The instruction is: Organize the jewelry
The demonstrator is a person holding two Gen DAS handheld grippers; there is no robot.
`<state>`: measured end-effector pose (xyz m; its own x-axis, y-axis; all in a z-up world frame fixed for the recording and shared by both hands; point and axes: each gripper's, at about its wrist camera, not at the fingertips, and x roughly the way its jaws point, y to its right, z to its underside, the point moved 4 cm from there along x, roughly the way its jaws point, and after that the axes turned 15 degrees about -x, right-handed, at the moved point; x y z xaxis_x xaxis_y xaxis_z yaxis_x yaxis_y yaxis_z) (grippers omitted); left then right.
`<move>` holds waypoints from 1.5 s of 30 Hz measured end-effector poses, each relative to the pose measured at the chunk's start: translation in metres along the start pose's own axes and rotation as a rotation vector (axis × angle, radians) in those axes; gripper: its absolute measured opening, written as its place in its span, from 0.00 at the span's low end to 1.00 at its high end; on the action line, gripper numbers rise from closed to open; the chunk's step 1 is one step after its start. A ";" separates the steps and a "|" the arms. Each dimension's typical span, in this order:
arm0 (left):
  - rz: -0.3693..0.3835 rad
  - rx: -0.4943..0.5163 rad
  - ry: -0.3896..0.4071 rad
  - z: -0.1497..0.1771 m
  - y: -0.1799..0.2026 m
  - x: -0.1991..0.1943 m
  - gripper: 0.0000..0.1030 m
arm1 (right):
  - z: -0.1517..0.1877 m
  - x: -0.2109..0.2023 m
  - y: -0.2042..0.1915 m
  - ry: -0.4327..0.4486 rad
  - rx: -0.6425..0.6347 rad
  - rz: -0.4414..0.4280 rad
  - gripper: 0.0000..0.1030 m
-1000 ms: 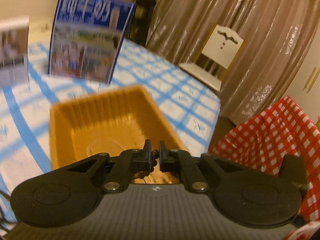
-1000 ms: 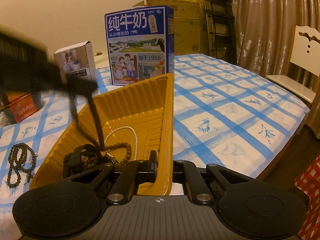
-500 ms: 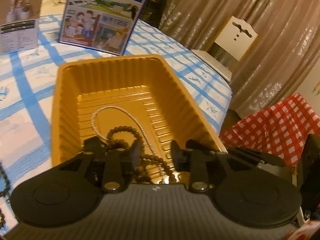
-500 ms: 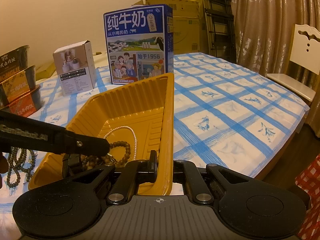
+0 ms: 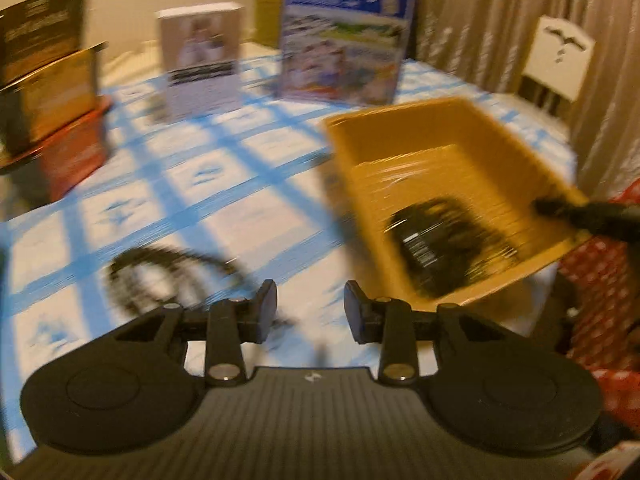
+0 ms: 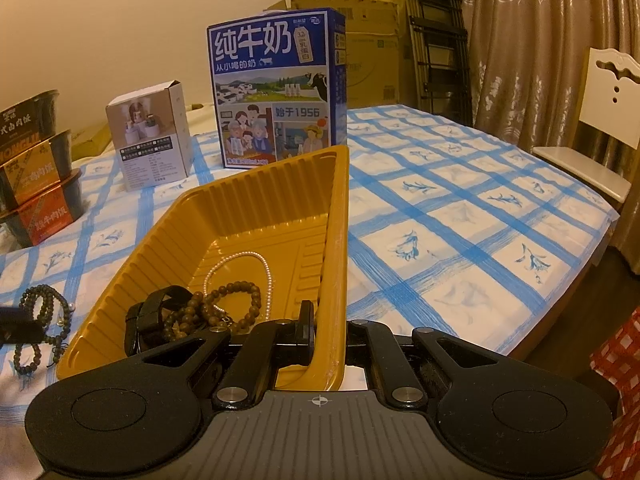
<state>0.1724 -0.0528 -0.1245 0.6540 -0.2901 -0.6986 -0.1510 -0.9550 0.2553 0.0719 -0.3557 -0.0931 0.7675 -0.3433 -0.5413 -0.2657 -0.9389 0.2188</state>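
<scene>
Since a second ago the left gripper (image 5: 310,306) has swung out of the tray (image 6: 340,216) and over to the bench (image 6: 460,216), where a dark bead strand (image 6: 40,320) lies loose on the blue-check cloth. Its jaws stand partly apart with nothing between them, which fits a gripper that has just dropped one piece and is lining up for the next. That strand sits just ahead and left of the fingertips in the left view, though blur there is heavy and I cannot say how near it really is.

Inside the tray lie the pieces already sorted: a brown bead bracelet (image 6: 236,304), a pearl string (image 6: 240,268) and a black strap (image 6: 156,316), bunched at the near end. The right gripper (image 6: 326,330) is pinched on the tray's near right wall, one finger inside and one outside; this probably steadies the light tray and keeps it tipped so the pieces slide to one end.

Behind stand a milk carton (image 6: 276,88), a small box (image 6: 150,136) and stacked bowls (image 6: 34,168), all well clear of the work.
</scene>
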 end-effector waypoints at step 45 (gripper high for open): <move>-0.085 0.222 -0.055 -0.010 -0.033 0.074 0.05 | 0.007 0.001 0.002 -0.015 -0.001 0.002 0.06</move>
<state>0.2328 -0.0425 -0.1782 0.6307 -0.2054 -0.7484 -0.2603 -0.9645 0.0454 0.0684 -0.3582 -0.0988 0.7584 -0.3452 -0.5529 -0.2665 -0.9383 0.2203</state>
